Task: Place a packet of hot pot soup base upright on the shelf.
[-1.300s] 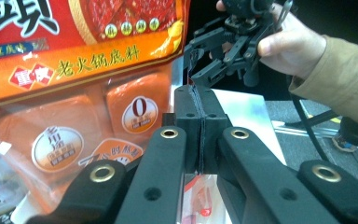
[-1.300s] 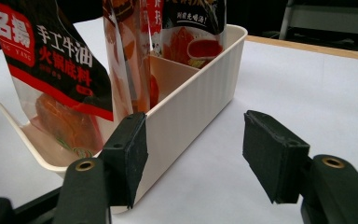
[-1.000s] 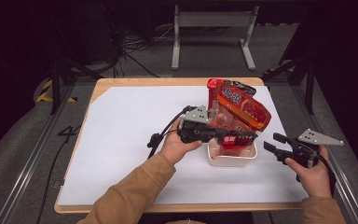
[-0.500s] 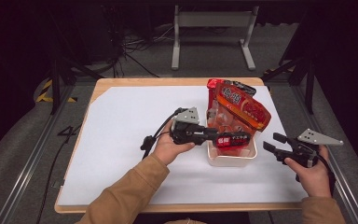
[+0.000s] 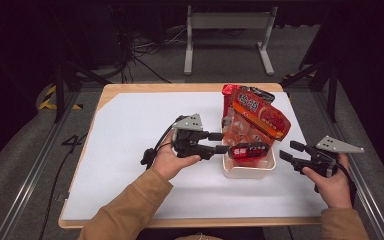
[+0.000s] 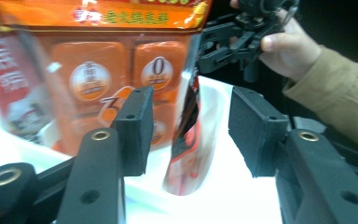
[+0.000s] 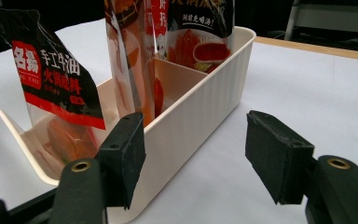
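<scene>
Forearms in tan sleeves reach in from the near edge of the table [image 5: 130, 130], which is covered with a white sheet. At the near right, the right gripper [image 5: 292, 151] is released, its jaws apart with nothing between them, just off the right side of the white bin [image 5: 244, 170]. The left gripper [image 5: 221, 142] sits at the bin's left edge; its jaws have just been opening, and its pads [image 6: 135, 126] now stand clear on either side of the small red sauce packet [image 5: 249, 150] without pressing it. That packet stands in the bin's near compartment. Behind it, larger red and orange pouches [image 5: 257, 112] stand upright in the bin's farther part, leaning toward the right. Beyond the table lie dark floor and cables.
</scene>
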Demonstrator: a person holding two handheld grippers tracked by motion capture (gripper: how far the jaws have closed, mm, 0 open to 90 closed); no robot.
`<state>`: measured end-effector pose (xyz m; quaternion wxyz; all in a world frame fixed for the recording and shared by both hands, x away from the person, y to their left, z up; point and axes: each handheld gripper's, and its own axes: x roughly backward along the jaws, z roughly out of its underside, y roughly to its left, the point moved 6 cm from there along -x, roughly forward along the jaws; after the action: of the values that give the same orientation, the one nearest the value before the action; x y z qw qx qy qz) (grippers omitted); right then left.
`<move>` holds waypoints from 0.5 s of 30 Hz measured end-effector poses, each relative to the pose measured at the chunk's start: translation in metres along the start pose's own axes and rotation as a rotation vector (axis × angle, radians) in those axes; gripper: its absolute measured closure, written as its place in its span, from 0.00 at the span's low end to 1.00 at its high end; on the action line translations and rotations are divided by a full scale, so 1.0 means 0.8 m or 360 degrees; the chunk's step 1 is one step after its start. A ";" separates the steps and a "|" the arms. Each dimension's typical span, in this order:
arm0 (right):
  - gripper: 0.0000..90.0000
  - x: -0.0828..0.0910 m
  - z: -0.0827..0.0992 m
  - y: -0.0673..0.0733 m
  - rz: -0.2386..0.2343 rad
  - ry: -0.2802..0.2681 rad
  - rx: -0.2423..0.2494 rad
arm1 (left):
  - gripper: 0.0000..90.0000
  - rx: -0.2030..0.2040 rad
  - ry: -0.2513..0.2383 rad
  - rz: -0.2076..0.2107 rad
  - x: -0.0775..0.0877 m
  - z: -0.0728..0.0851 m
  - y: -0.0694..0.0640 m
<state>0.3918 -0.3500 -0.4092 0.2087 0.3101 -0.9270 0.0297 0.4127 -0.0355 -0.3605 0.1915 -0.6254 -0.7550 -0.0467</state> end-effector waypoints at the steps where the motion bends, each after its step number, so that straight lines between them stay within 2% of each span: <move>1: 0.42 0.000 0.000 0.000 0.0000 0.0000 0.0001 | 0.54 0.0000 0.0000 0.0000 0.000 0.000 0.000; 5: 0.41 0.000 0.000 0.002 -0.0002 0.0001 -0.0003 | 0.52 0.0006 -0.0007 -0.0102 0.028 -0.001 0.000; 7: 0.41 0.000 -0.001 0.002 0.0000 -0.0002 -0.0001 | 0.51 0.0013 -0.0016 -0.0115 0.033 -0.001 0.001; 11: 0.40 0.002 -0.001 0.003 0.0004 -0.0003 -0.0006 | 0.49 0.0042 -0.0045 -0.0137 0.059 0.000 0.003; 15: 0.40 0.003 -0.003 0.004 0.0007 -0.0012 0.0007 | 0.45 0.0060 -0.0094 -0.0191 0.085 0.004 0.009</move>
<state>0.3887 -0.3483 -0.4058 0.2044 0.3086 -0.9284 0.0311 0.4093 0.0303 -0.3408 0.1779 -0.5764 -0.7972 -0.0254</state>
